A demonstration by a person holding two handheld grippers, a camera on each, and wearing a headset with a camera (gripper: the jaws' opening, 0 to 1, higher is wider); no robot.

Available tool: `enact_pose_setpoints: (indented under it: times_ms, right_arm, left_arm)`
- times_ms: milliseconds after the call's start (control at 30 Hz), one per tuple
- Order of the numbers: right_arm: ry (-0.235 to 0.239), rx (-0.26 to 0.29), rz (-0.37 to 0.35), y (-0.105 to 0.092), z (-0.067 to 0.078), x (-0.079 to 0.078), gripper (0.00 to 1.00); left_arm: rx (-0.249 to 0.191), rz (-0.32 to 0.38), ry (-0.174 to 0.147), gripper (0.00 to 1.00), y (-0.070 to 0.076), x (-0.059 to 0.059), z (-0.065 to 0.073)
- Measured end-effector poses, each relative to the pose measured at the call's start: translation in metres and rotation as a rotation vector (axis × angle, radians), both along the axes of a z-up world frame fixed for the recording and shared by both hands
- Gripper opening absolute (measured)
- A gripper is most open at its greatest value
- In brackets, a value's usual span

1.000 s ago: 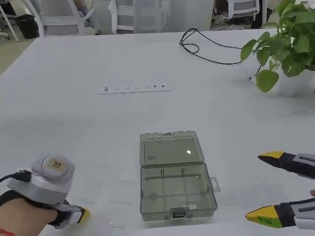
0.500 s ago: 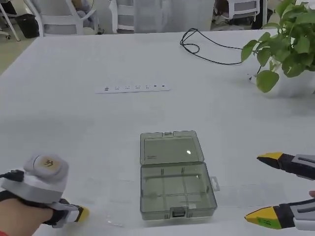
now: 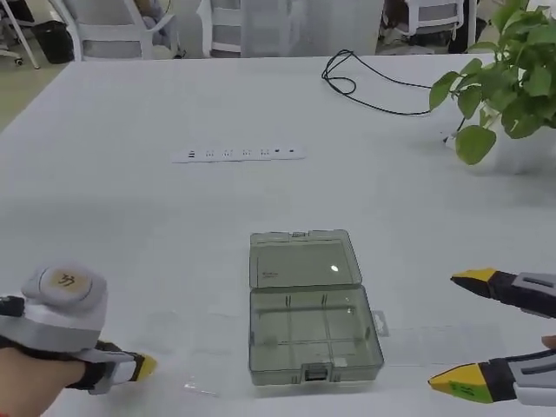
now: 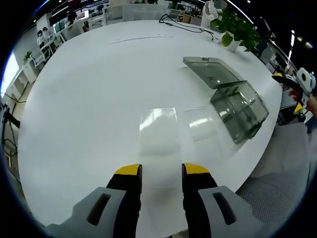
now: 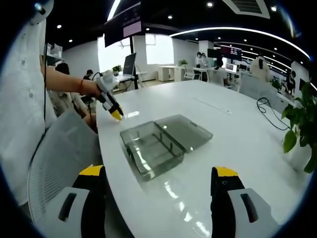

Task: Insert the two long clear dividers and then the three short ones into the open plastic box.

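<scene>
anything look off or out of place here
Nothing stands out. The box sits open on the table, its lid laid flat. Clear dividers lie flat beside it, with no crack or spill that I can see.

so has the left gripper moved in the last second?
Yes, a little. In the head view the left gripper has drifted left, away from the plastic box, which stays put.
</scene>
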State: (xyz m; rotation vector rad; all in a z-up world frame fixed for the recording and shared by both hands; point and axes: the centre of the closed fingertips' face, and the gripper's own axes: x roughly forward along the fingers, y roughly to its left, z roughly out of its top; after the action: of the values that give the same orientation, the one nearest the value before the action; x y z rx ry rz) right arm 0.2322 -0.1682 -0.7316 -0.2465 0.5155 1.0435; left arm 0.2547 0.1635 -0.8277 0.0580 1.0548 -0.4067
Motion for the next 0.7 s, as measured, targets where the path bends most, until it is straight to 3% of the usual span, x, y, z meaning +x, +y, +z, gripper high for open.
enact_pose_setpoints:
  times_ms: [267, 700]
  right_arm:
    - [-0.008, 0.005, 0.002, 0.006, 0.007, 0.001, 0.87]
    - [-0.04, 0.107, -0.037, 0.032, 0.043, 0.011, 0.8]
  left_arm:
    - [-0.07, 0.028, -0.04, 0.3, -0.01, 0.002, 0.017]
    - [-0.248, 0.048, -0.135, 0.3, -0.051, 0.01, 0.06]
